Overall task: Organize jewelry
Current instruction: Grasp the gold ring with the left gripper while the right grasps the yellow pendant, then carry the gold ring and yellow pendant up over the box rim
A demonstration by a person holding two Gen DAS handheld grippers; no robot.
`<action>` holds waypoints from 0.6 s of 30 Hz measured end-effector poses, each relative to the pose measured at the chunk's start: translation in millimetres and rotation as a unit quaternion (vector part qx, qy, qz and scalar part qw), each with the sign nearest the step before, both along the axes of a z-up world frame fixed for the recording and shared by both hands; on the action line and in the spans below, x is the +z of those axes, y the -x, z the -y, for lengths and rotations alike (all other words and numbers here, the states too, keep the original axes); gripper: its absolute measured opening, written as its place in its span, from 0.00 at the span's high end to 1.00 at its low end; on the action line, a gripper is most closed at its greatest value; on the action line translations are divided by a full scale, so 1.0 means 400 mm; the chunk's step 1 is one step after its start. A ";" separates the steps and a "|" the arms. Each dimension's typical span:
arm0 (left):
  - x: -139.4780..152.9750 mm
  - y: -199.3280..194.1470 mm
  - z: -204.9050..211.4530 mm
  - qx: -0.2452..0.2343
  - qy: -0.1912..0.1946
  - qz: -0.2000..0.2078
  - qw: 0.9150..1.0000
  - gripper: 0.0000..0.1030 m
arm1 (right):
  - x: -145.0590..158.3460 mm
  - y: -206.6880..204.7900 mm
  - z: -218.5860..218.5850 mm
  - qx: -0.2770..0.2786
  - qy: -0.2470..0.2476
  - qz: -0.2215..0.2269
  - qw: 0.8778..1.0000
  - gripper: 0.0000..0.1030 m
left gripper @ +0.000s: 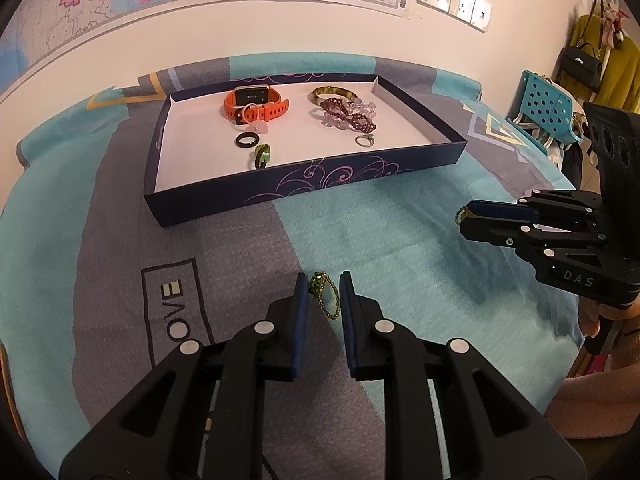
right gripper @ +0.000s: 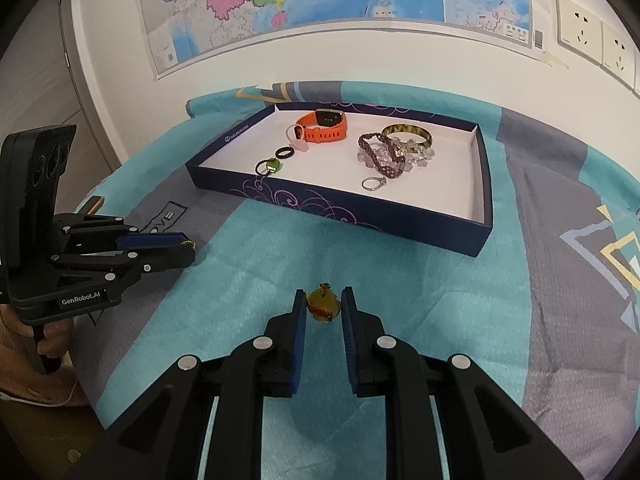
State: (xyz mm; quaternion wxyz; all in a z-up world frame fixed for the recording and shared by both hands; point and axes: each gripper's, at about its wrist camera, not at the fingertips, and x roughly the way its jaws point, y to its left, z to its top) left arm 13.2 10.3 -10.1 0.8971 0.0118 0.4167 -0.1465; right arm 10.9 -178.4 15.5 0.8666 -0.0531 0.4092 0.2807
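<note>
A dark blue tray (left gripper: 280, 190) (right gripper: 344, 210) with a white floor lies on the cloth. It holds an orange watch (left gripper: 256, 105) (right gripper: 322, 126), a black ring (left gripper: 245, 140), a green ring (left gripper: 262, 156) (right gripper: 269, 166), a silver ring (left gripper: 365, 141) (right gripper: 374, 183), a bangle (left gripper: 334, 93) (right gripper: 406, 133) and purple bead bracelets (left gripper: 350, 115) (right gripper: 384, 154). My left gripper (left gripper: 324, 284) (right gripper: 191, 249) has its jaws around a green beaded ring (left gripper: 325, 294). My right gripper (right gripper: 324, 300) (left gripper: 460, 218) has its jaws around an amber pendant (right gripper: 323, 306). Both stand over the cloth in front of the tray.
A teal and grey patterned cloth (left gripper: 380, 240) (right gripper: 248, 280) covers the table. A wall with maps and sockets (right gripper: 580, 36) stands behind. A blue basket (left gripper: 548, 106) and hanging bags sit at the far right.
</note>
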 end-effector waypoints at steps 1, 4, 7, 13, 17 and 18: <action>0.002 -0.001 0.002 0.000 0.000 0.001 1.000 0.84 | 0.001 -0.001 -0.001 0.001 -0.002 0.000 1.000 0.85; 0.007 -0.002 0.005 -0.002 0.000 0.004 1.000 0.84 | 0.002 -0.001 -0.003 0.002 -0.004 0.001 1.000 0.85; 0.015 -0.003 0.008 -0.003 0.000 0.010 1.000 0.84 | 0.003 -0.004 -0.005 0.004 -0.005 0.001 1.000 0.85; 0.024 -0.007 0.012 -0.004 0.000 0.015 1.000 0.84 | 0.006 -0.006 -0.010 0.007 -0.008 0.005 1.000 0.85; 0.030 -0.007 0.013 -0.005 0.001 0.019 1.000 0.84 | 0.008 -0.007 -0.012 0.007 -0.009 0.005 1.000 0.85; 0.031 -0.007 0.014 -0.005 0.002 0.019 1.000 0.84 | 0.008 -0.007 -0.012 0.007 -0.010 0.005 1.000 0.85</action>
